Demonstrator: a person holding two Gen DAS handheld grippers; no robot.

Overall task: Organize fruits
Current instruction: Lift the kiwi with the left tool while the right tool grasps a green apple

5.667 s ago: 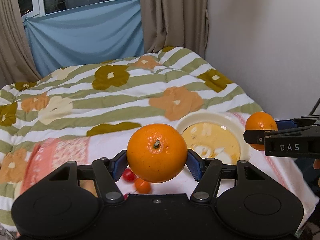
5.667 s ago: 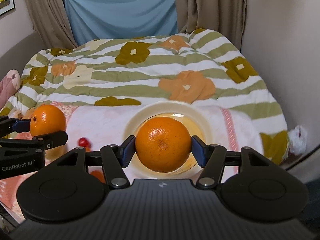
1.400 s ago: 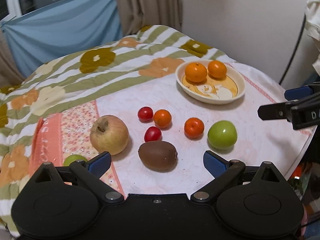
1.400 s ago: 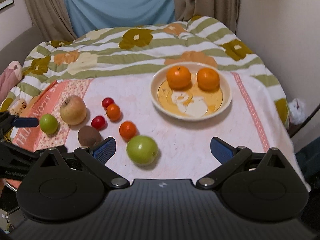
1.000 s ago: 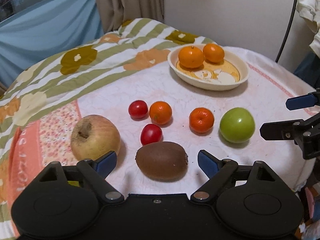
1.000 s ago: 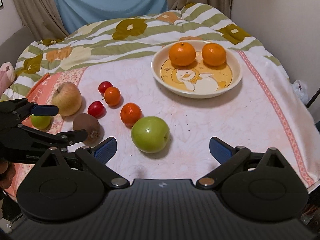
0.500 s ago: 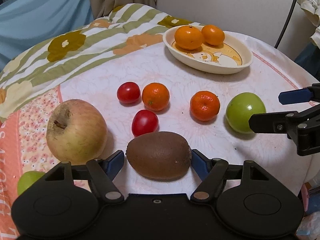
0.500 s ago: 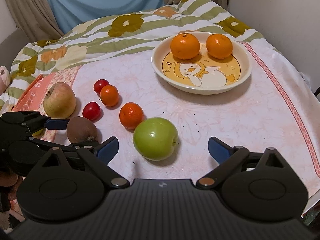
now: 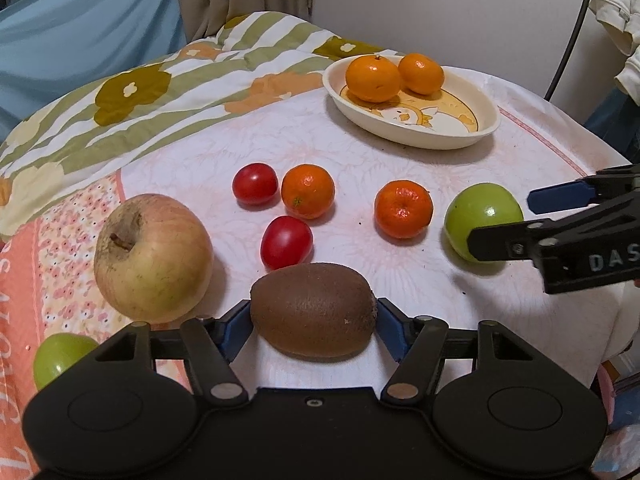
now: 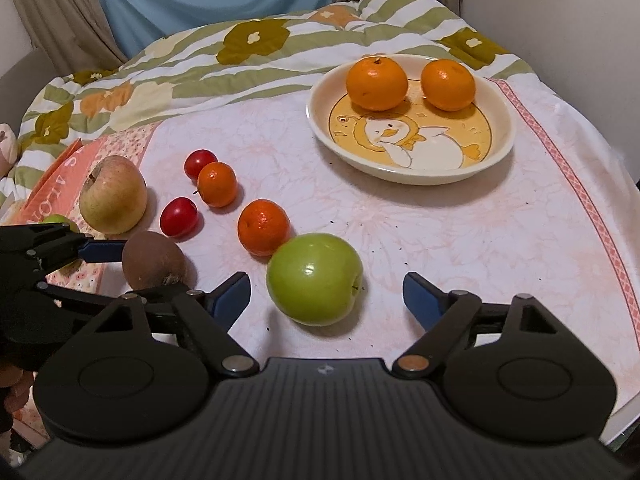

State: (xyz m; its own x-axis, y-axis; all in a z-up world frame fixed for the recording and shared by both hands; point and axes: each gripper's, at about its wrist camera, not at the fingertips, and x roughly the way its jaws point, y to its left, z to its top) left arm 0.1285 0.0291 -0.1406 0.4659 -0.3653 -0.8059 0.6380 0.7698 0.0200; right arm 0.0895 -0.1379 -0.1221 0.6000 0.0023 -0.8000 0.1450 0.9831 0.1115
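While the left gripper had just closed onto the kiwi, the right gripper narrowed around the green apple, not touching; both likely plate-bound.

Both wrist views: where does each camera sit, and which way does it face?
Left wrist: on the left gripper, angled down at the kiwi between its jaws; the right gripper enters from the right.
Right wrist: on the right gripper, angled down at the green apple between its open jaws; the left gripper enters from the left.
Shared: the bowl with two oranges, kiwi, green apple.
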